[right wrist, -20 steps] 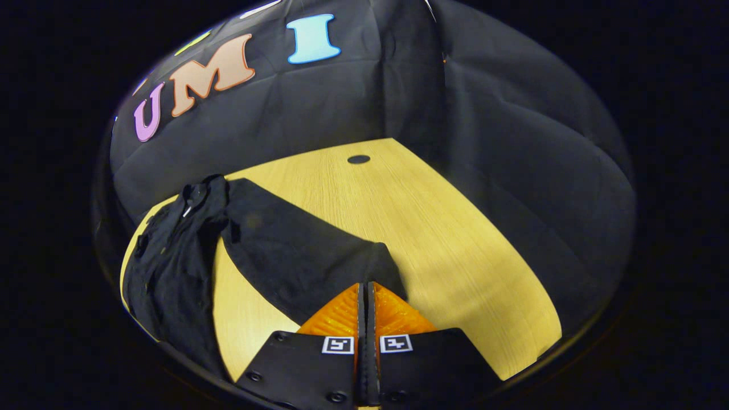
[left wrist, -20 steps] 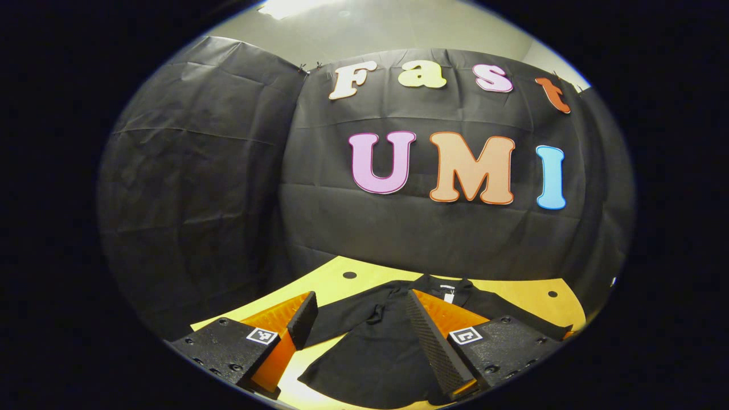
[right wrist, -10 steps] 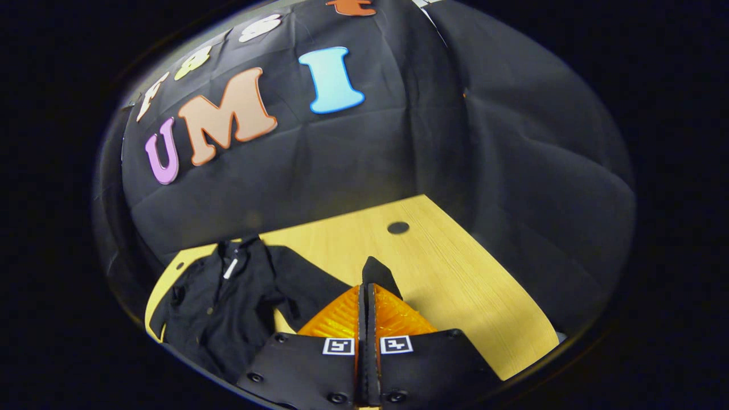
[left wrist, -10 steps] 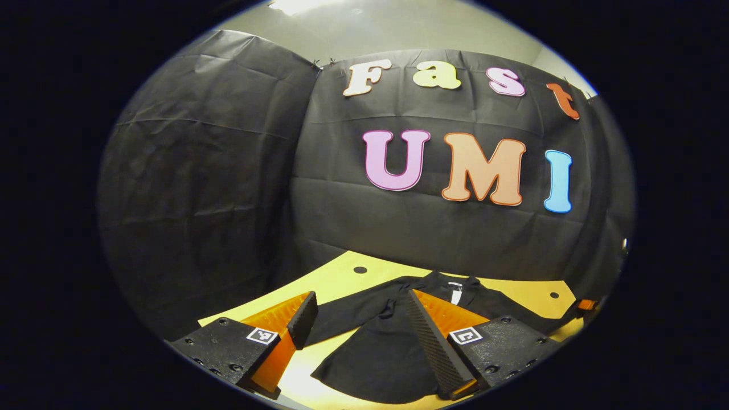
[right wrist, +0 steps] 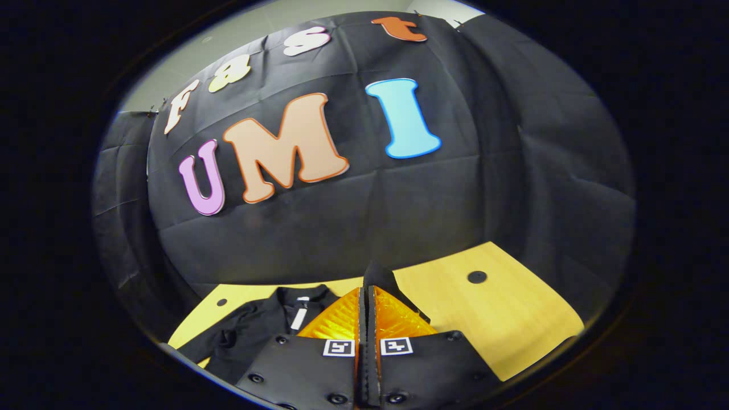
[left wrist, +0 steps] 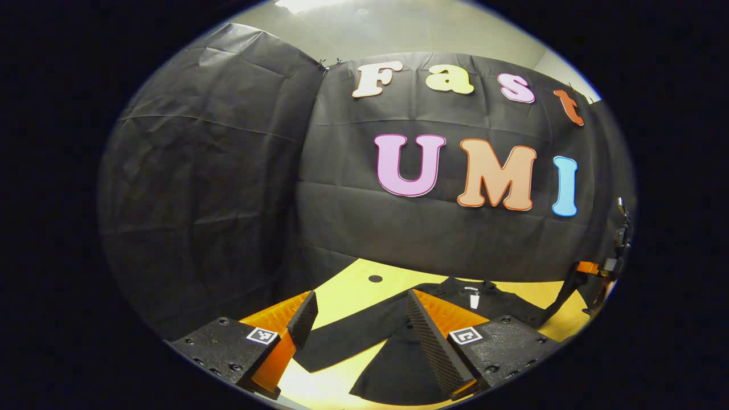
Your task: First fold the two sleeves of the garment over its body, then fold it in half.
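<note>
The right gripper (right wrist: 367, 290) has its jaws pressed together on the cuff of one sleeve (right wrist: 380, 278), raised off the table (right wrist: 512, 319); the garment (right wrist: 256, 330) body lies below and to that gripper's left, so the fold should travel leftward across it. The left gripper (left wrist: 359, 319) hangs with jaws spread, empty, above the other sleeve (left wrist: 347, 336), which runs out flat beside the body. The garment is black, collar toward the wall, and appears limp.
</note>
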Available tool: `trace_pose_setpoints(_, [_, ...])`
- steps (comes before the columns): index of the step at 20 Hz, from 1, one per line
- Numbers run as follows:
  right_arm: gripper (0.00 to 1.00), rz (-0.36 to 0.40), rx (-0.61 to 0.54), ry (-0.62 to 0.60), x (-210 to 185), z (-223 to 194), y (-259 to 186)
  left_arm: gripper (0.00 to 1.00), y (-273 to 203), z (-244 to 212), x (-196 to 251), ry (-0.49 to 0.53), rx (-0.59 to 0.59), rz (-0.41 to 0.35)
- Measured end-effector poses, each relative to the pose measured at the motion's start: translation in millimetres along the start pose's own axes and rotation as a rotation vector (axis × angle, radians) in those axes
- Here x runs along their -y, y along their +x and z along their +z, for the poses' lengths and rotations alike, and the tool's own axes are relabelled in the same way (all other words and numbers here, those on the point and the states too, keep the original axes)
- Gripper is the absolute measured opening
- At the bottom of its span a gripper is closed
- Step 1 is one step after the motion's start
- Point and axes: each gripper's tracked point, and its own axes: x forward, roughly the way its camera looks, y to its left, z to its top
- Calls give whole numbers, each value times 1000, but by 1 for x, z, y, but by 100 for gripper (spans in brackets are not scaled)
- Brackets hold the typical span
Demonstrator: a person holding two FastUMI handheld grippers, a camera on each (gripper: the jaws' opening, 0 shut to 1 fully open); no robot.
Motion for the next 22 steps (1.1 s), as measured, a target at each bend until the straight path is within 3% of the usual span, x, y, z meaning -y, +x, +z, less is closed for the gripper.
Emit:
trace_pose_setpoints(3, [2, 45, 27, 19, -52, 13, 18, 93, 11, 4, -28, -1, 0, 8])
trace_pose_setpoints(11, [5, 181, 41, 18, -182, 4, 65, 93, 32, 0, -86, -14, -16, 42])
trace_pose_setpoints(12, [2, 195, 34, 27, -192, -2, 67, 92, 34, -2, -90, -12, -18, 44])
trace_pose_setpoints(22, [2, 362, -110, 114, -280, -99, 99, 92, 48, -18, -118, 22, -62, 62])
